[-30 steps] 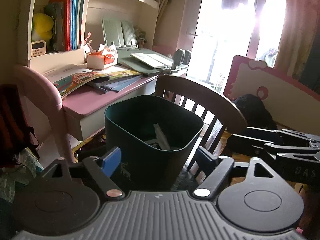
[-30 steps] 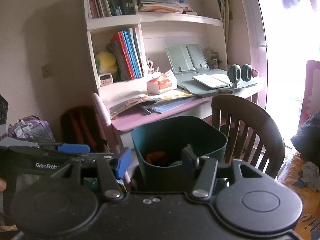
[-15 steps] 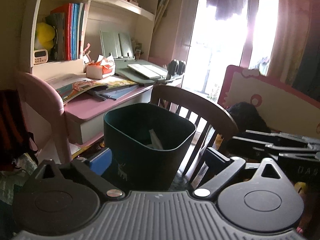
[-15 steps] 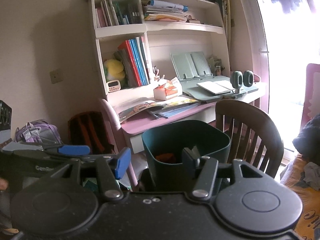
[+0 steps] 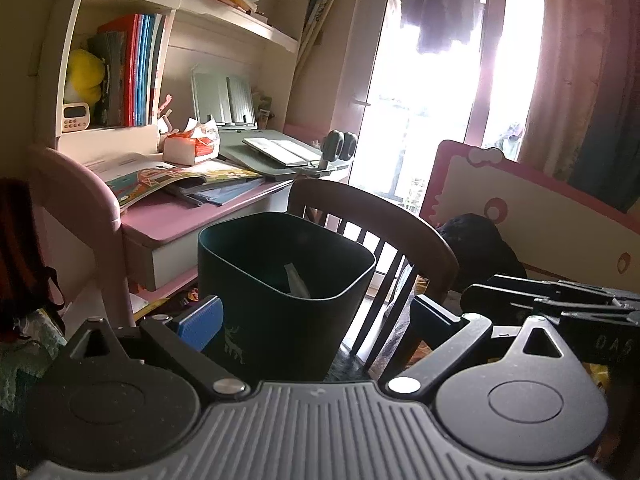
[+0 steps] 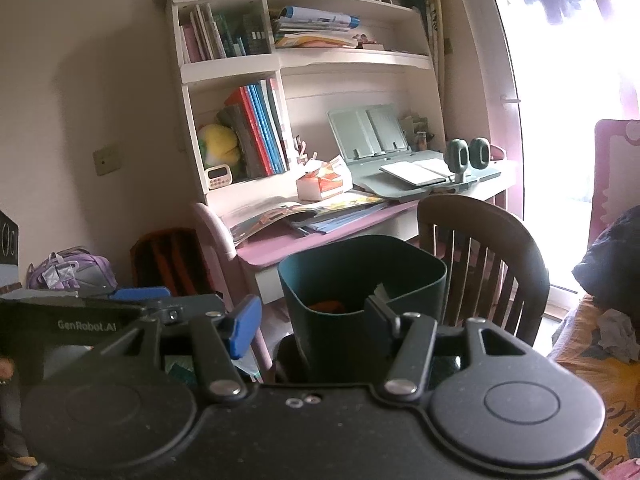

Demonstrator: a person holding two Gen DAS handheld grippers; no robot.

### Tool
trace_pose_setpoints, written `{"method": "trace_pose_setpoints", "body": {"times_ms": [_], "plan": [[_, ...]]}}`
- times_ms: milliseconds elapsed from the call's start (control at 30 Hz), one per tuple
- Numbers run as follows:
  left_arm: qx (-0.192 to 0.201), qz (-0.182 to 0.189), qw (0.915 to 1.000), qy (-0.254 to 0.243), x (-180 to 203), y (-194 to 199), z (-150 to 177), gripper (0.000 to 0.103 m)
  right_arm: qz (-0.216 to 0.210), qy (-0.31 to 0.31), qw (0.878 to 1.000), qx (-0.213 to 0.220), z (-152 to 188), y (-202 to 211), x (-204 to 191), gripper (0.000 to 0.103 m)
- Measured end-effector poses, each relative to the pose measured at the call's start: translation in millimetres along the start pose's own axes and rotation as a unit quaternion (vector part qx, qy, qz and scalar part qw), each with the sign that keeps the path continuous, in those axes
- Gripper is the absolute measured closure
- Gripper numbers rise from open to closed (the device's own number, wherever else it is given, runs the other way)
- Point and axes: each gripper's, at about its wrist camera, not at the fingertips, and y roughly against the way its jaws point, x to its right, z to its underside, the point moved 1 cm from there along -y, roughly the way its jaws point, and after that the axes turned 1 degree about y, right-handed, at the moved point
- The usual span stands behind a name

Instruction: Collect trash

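A dark green trash bin (image 5: 280, 320) stands on the floor between the desk and a wooden chair. In the left wrist view a pale grey scrap (image 5: 296, 280) leans inside it. The right wrist view shows the bin (image 6: 416, 280) holding something orange (image 6: 326, 306) and a pale paper piece (image 6: 380, 290). My left gripper (image 5: 316, 320) is open wide just short of the bin, nothing between its fingers. My right gripper (image 6: 312, 320) is also open and empty, facing the bin from the right. Each tool's black body shows at the edge of the other's view.
A pink desk (image 5: 180, 220) carries open books and a tissue box (image 5: 192, 144), under a bookshelf (image 6: 240, 68). The wooden chair (image 5: 380, 216) stands right of the bin. An orange-black backpack (image 6: 172, 256) and a purple bag (image 6: 68, 268) lie left. A bed (image 6: 592, 360) lies right.
The left gripper's fingers have spread wider. Both views have drawn back from the bin and tipped up a little, so the bin looks smaller and more shelf shows.
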Motion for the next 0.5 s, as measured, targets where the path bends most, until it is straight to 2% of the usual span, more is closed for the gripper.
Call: {"method": "trace_pose_setpoints", "body": {"times_ms": [500], "plan": [[0.007, 0.005, 1.0, -0.002, -3.1, 13.4, 9.0, 0.002, 0.0, 0.005, 1.0, 0.004, 4.3, 6.4, -11.4, 0.046]]}}
